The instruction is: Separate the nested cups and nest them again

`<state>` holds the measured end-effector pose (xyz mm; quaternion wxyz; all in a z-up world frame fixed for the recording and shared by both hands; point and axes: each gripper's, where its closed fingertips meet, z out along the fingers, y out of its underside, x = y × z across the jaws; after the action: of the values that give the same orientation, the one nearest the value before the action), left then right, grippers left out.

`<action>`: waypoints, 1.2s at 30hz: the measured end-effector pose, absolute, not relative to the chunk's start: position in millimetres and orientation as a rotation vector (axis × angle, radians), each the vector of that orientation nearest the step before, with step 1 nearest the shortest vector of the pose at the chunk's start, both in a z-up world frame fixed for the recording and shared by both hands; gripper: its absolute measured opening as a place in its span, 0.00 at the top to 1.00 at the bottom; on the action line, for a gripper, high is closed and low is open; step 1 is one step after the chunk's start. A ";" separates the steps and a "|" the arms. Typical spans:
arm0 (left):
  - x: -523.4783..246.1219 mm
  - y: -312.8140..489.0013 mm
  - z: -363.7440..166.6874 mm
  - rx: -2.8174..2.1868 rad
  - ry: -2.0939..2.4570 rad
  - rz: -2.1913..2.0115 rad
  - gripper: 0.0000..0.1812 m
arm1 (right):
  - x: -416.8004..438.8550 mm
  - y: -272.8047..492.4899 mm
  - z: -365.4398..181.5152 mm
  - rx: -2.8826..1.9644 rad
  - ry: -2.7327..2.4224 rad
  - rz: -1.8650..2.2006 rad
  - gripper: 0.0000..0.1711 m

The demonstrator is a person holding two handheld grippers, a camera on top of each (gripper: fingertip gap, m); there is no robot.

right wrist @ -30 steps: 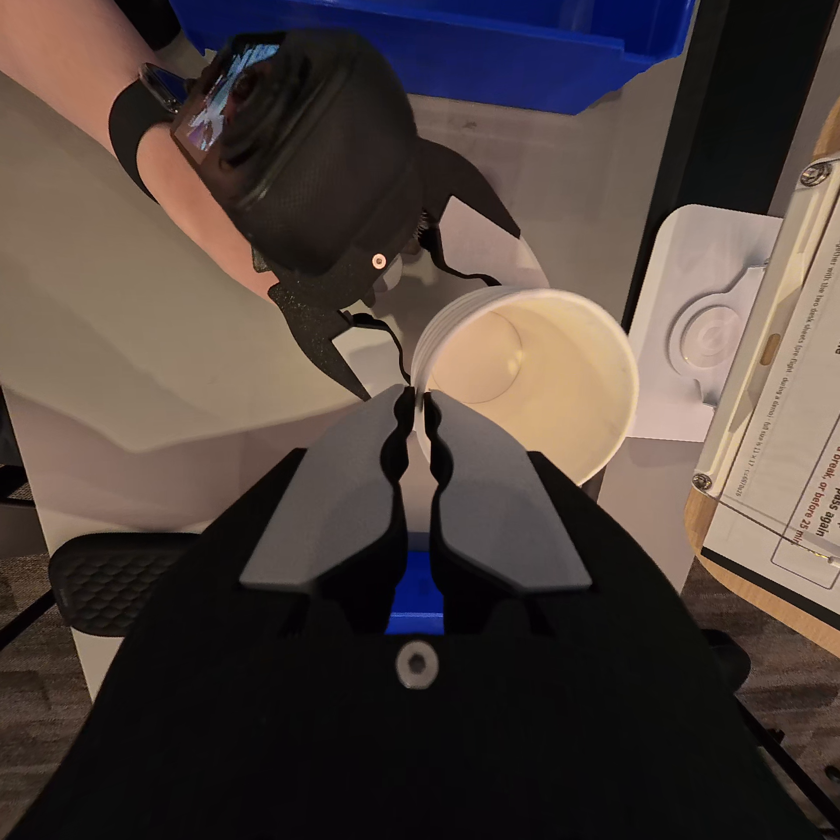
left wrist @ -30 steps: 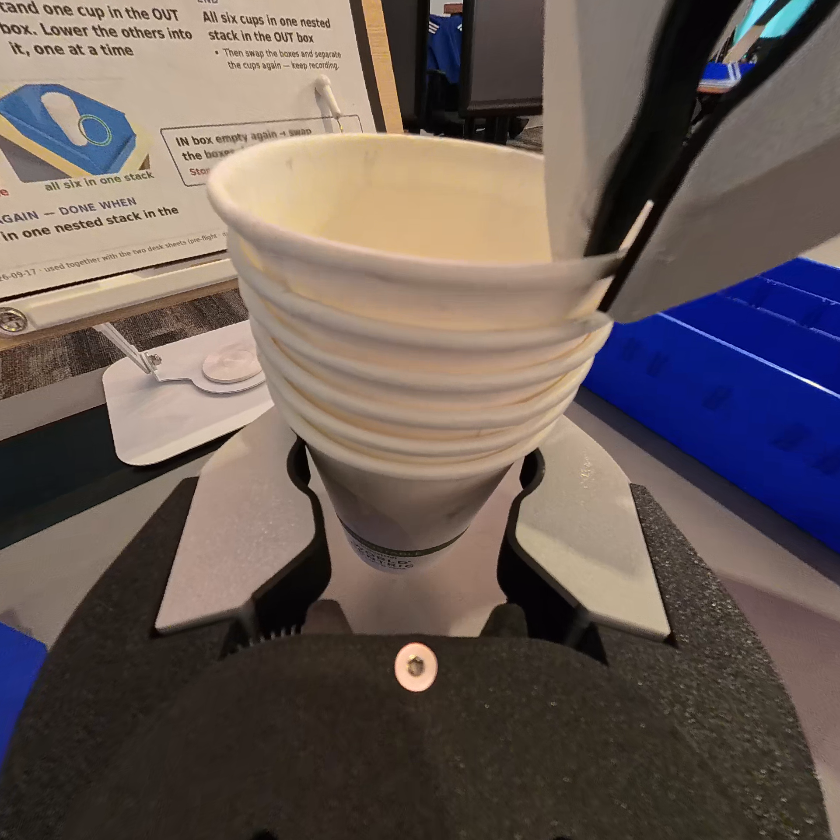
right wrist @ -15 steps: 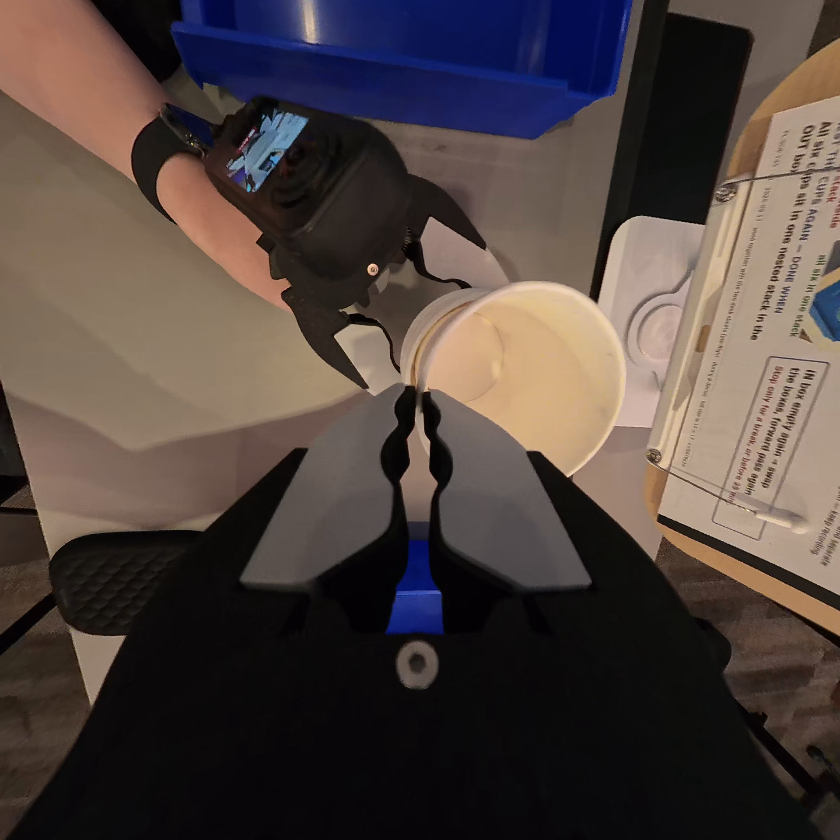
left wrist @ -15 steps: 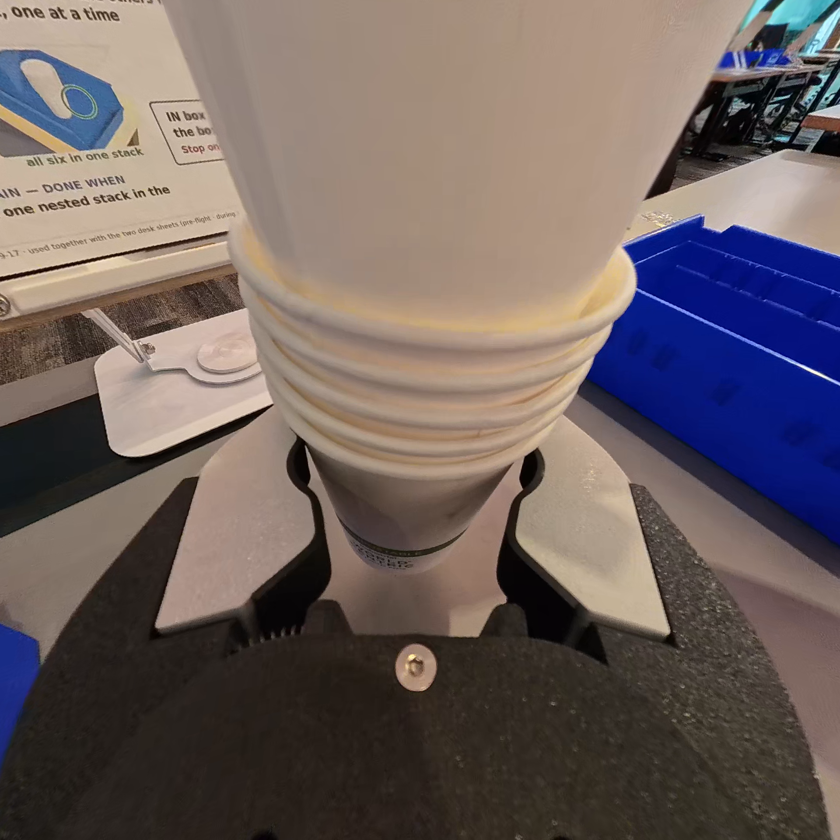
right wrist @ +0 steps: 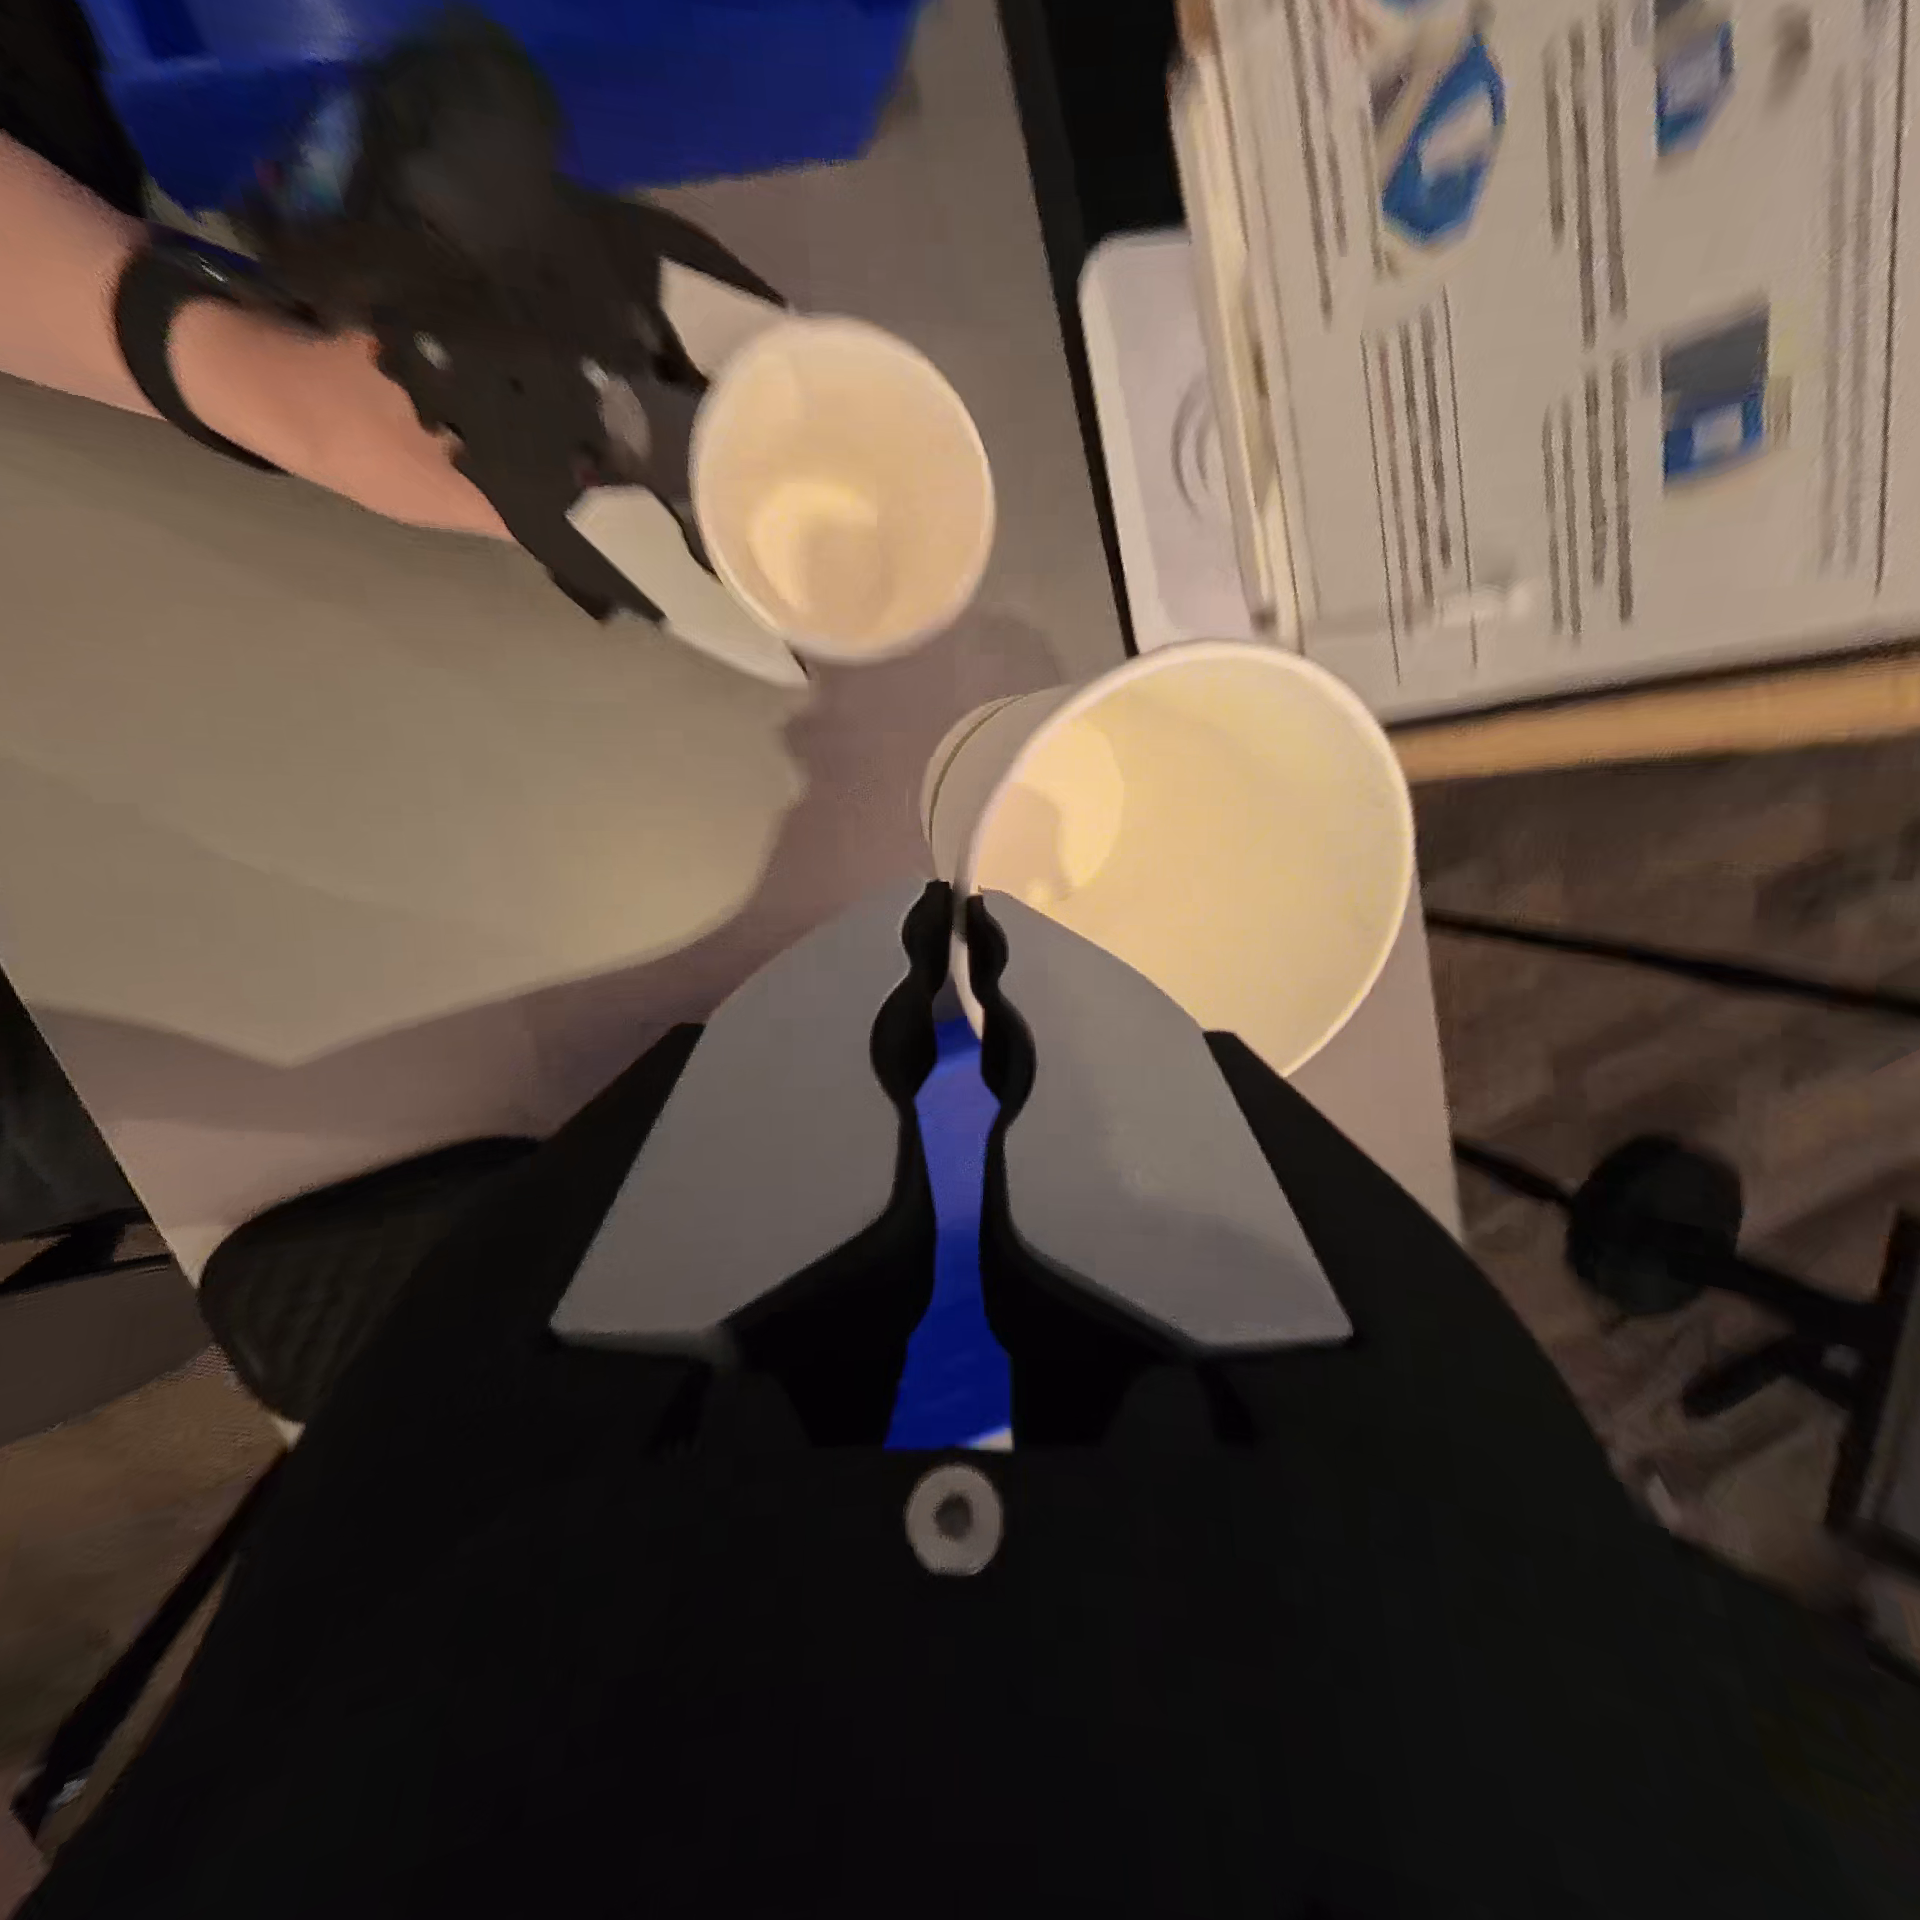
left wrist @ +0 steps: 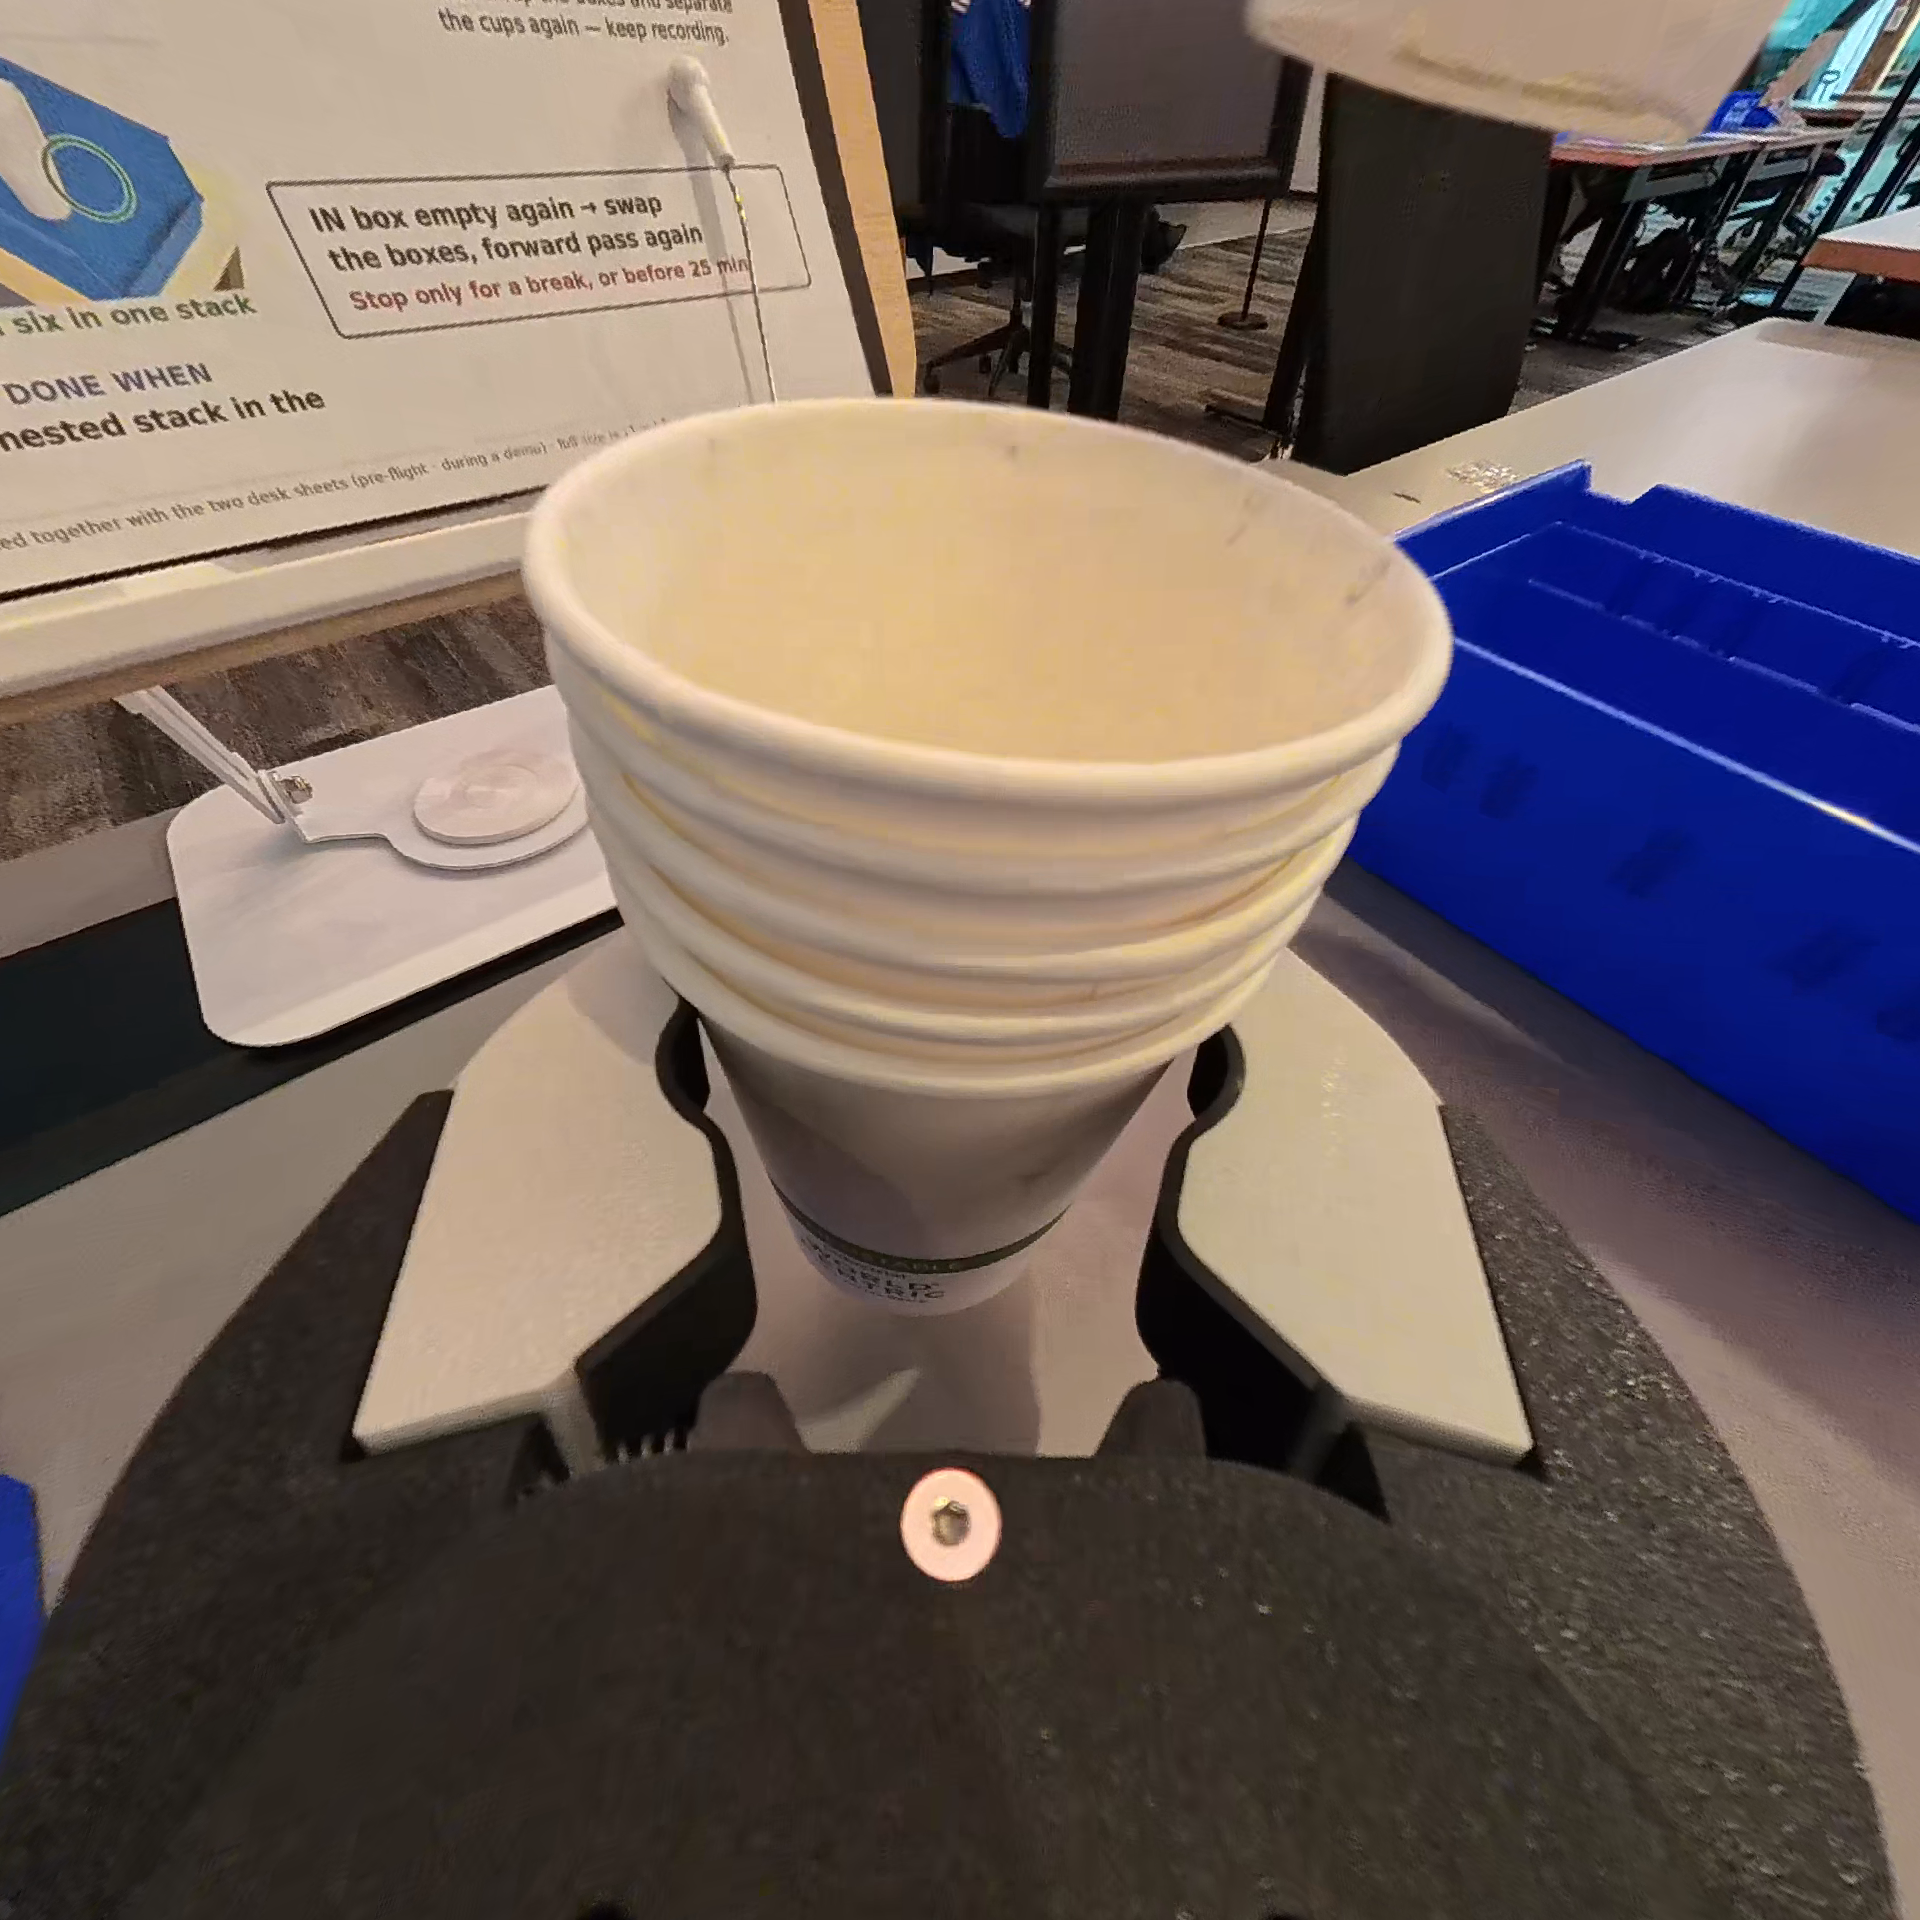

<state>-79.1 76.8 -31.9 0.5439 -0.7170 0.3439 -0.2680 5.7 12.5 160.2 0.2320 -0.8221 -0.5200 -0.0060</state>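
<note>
A stack of several nested white paper cups (left wrist: pixel 977 790) stands upright between the fingers of my left gripper (left wrist: pixel 951 1060), which is shut on the stack's lower wall. My right gripper (right wrist: pixel 956 904) is shut on the rim of a single white cup (right wrist: pixel 1184 831) and holds it in the air, clear of the stack. That cup's base shows blurred at the top right of the left wrist view (left wrist: pixel 1507 62). In the right wrist view the stack (right wrist: pixel 842 488) and the left gripper (right wrist: pixel 717 468) lie below and to the left of the single cup.
A blue bin (left wrist: pixel 1683 790) sits on the grey table (right wrist: pixel 312 779) to the stack's right. An instruction board (left wrist: pixel 395 260) on a white base (left wrist: pixel 384 894) stands behind. A person's forearm (right wrist: pixel 312 436) holds the left gripper. A chair base (right wrist: pixel 1662 1226) is on the floor.
My right gripper pinched the top cup's rim, pulled it up out of the stack, and carried it away to the right. The left gripper kept hold of the stack.
</note>
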 end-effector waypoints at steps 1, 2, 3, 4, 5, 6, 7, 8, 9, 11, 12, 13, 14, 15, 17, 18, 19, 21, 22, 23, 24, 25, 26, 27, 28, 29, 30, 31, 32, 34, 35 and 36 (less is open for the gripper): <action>-79.0 76.6 -30.6 -1.697 0.818 -0.634 0.49 | 28.1 9.1 156.9 -2.309 -1.366 -0.024 0.98; -78.8 76.5 -30.0 -1.693 0.821 -0.631 0.49 | 51.5 5.1 151.5 -2.359 -1.300 -0.034 0.98; -78.6 76.6 -30.3 -1.692 0.823 -0.629 0.49 | 75.0 0.7 144.6 -2.405 -1.232 -0.046 0.98; -78.4 76.7 -31.1 -1.694 0.825 -0.628 0.49 | 97.4 -3.7 136.0 -2.445 -1.164 -0.053 0.98; -78.0 76.8 -32.1 -1.698 0.826 -0.630 0.49 | 118.1 -8.3 124.4 -2.488 -1.097 -0.050 0.98; -77.6 76.8 -33.1 -1.700 0.827 -0.632 0.49 | 138.0 -13.2 110.3 -2.535 -1.044 -0.058 0.98; -77.4 76.7 -33.7 -1.701 0.829 -0.633 0.49 | 156.8 -18.0 94.6 -2.580 -1.006 -0.079 0.98; -77.0 76.6 -33.9 -1.701 0.830 -0.632 0.49 | 173.1 -22.2 78.5 -2.621 -0.974 -0.097 0.98; -76.8 76.4 -33.9 -1.699 0.832 -0.631 0.49 | 185.7 -25.3 62.9 -2.653 -0.947 -0.105 0.98; -76.3 75.6 -32.6 -1.692 0.837 -0.629 0.49 | 202.3 -28.9 34.8 -2.688 -0.913 -0.100 0.98; -76.2 75.2 -31.7 -1.688 0.838 -0.629 0.49 | 207.7 -29.7 22.3 -2.698 -0.899 -0.087 0.98; -76.1 74.9 -30.7 -1.684 0.839 -0.629 0.49 | 212.4 -30.1 10.6 -2.710 -0.885 -0.077 0.98; -76.2 74.9 -29.8 -1.681 0.839 -0.628 0.49 | 217.4 -30.2 0.3 -2.720 -0.877 -0.082 0.98; -76.3 74.7 -28.8 -1.677 0.838 -0.629 0.49 | 222.2 -29.9 -8.9 -2.728 -0.874 -0.093 0.98; -76.2 74.4 -27.4 -1.671 0.838 -0.632 0.49 | 228.5 -28.1 -23.4 -2.736 -0.862 -0.098 0.98; -76.2 74.1 -27.1 -1.669 0.839 -0.631 0.49 | 231.0 -27.1 -28.8 -2.740 -0.857 -0.101 0.98; -75.9 73.8 -27.1 -1.668 0.840 -0.631 0.49 | 233.7 -26.0 -33.5 -2.744 -0.854 -0.110 0.98; -75.5 73.2 -27.6 -1.666 0.844 -0.628 0.49 | 239.3 -24.0 -40.7 -2.753 -0.853 -0.139 0.98; -75.1 72.8 -27.9 -1.665 0.847 -0.625 0.49 | 241.8 -22.7 -43.2 -2.754 -0.853 -0.155 0.98; -74.8 72.6 -28.0 -1.664 0.849 -0.624 0.49 | 243.1 -21.3 -45.2 -2.752 -0.852 -0.160 0.98; -74.5 72.3 -27.9 -1.663 0.851 -0.623 0.49 | 244.0 -20.1 -46.8 -2.750 -0.850 -0.161 0.98; -74.3 72.0 -27.8 -1.662 0.852 -0.622 0.49 | 244.8 -19.1 -48.1 -2.750 -0.849 -0.163 0.98; -74.1 71.7 -27.8 -1.661 0.854 -0.623 0.49 | 245.6 -18.8 -49.4 -2.754 -0.846 -0.161 0.98; -73.9 71.5 -27.7 -1.661 0.854 -0.623 0.49 | 246.3 -19.0 -51.0 -2.762 -0.846 -0.160 0.98; -73.8 71.3 -27.7 -1.660 0.855 -0.624 0.49 | 247.8 -19.0 -52.4 -2.766 -0.848 -0.168 0.98; -73.7 71.2 -27.8 -1.661 0.856 -0.623 0.49 | 248.7 -18.9 -53.4 -2.768 -0.849 -0.170 0.98; -73.6 71.1 -28.0 -1.661 0.857 -0.623 0.49 | 249.8 -18.3 -54.1 -2.768 -0.847 -0.175 0.98; -73.6 71.1 -27.9 -1.660 0.857 -0.623 0.49 | 250.8 -17.7 -54.4 -2.765 -0.843 -0.179 0.98; -73.5 71.1 -27.9 -1.660 0.857 -0.624 0.49 | 251.4 -17.3 -54.8 -2.763 -0.842 -0.180 0.98; -73.6 71.1 -27.7 -1.660 0.858 -0.624 0.49 | 251.0 -17.1 -56.3 -2.758 -0.847 -0.173 0.98; -73.8 71.2 -27.6 -1.660 0.857 -0.624 0.49 | 251.6 -17.2 -57.1 -2.758 -0.849 -0.179 0.98; -74.1 71.2 -27.3 -1.660 0.856 -0.624 0.49 | 251.0 -18.1 -58.0 -2.761 -0.851 -0.172 0.98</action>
<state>-74.1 71.2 -27.3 0.5532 -0.7023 0.3620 -0.2642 251.0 -18.1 -58.0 0.1233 -0.9467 -0.2917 -0.0588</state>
